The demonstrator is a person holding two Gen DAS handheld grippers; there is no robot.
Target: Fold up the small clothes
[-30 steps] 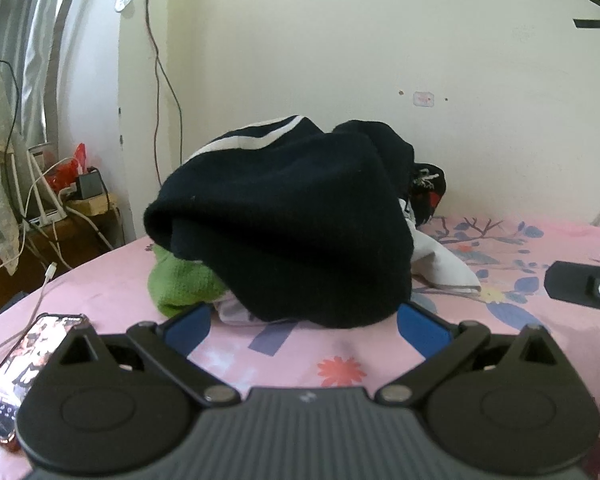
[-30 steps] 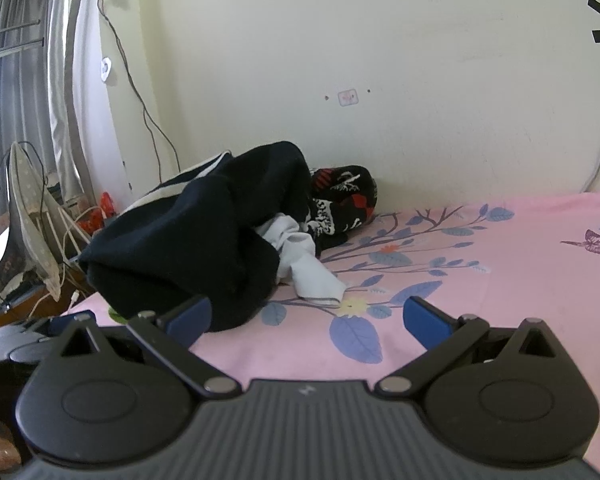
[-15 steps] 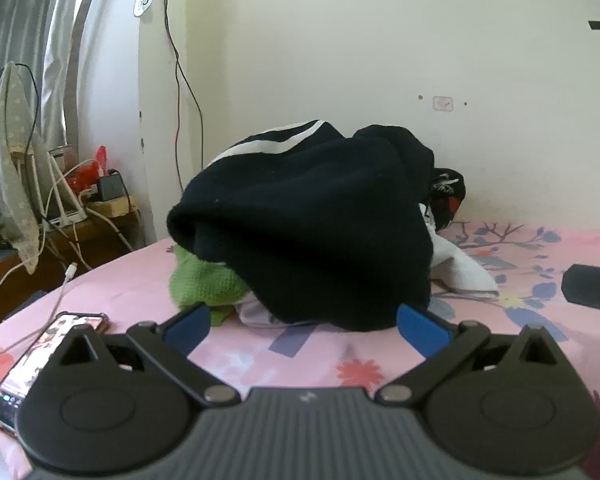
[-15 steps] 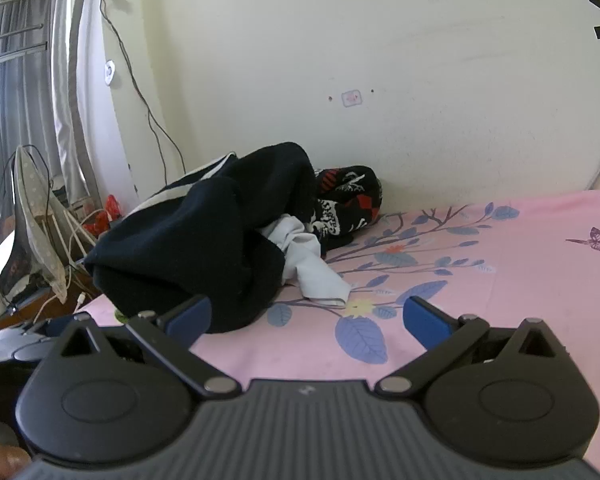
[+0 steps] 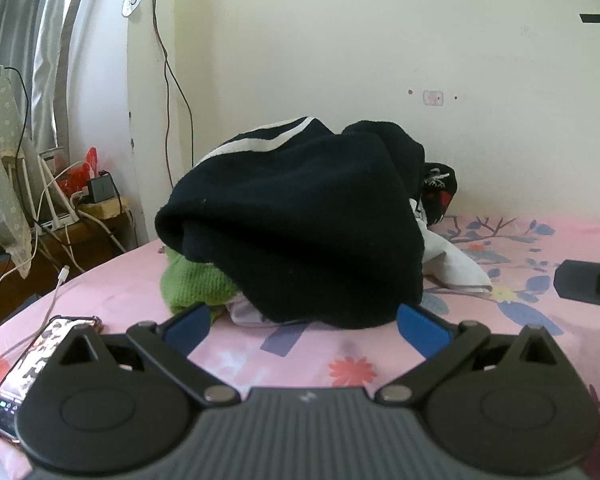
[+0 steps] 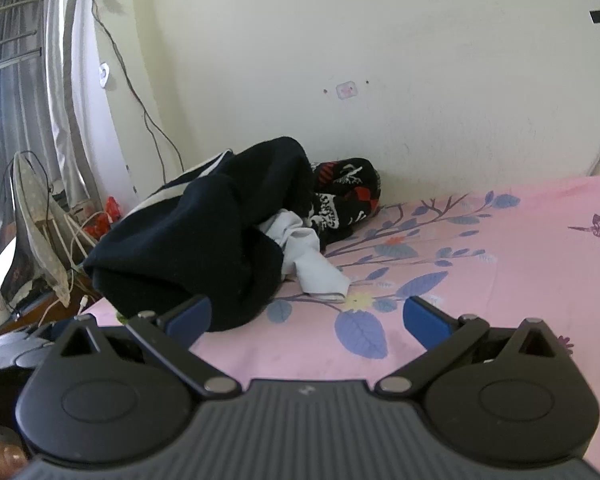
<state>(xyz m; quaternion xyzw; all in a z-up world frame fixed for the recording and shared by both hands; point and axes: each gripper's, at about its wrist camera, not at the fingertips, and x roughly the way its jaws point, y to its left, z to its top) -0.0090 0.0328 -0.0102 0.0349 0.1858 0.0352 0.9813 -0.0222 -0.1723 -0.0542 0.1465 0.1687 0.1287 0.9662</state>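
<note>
A pile of small clothes lies on the pink floral bed sheet [image 5: 120, 292] by the wall. A dark navy garment [image 5: 300, 224] with a white stripe tops it, over a green knit piece [image 5: 192, 284], a white cloth [image 5: 452, 264] and a black, red and white printed piece [image 5: 438, 188]. My left gripper [image 5: 304, 320] is open and empty just in front of the pile. My right gripper [image 6: 306, 314] is open and empty, with the navy garment [image 6: 188, 248], the white cloth [image 6: 312, 260] and the printed piece [image 6: 348, 196] ahead to the left.
A phone [image 5: 36, 364] on a white cable lies at the bed's left edge. A side table [image 5: 80, 220] with chargers and cables stands left of the bed. The right gripper's body [image 5: 588, 284] shows at the right of the left wrist view. The wall [image 6: 420, 80] is close behind the pile.
Both grippers have risen and drawn back slightly, so the pile sits lower and further right in the left wrist view. The jaws stay open. The clothes have not moved.
</note>
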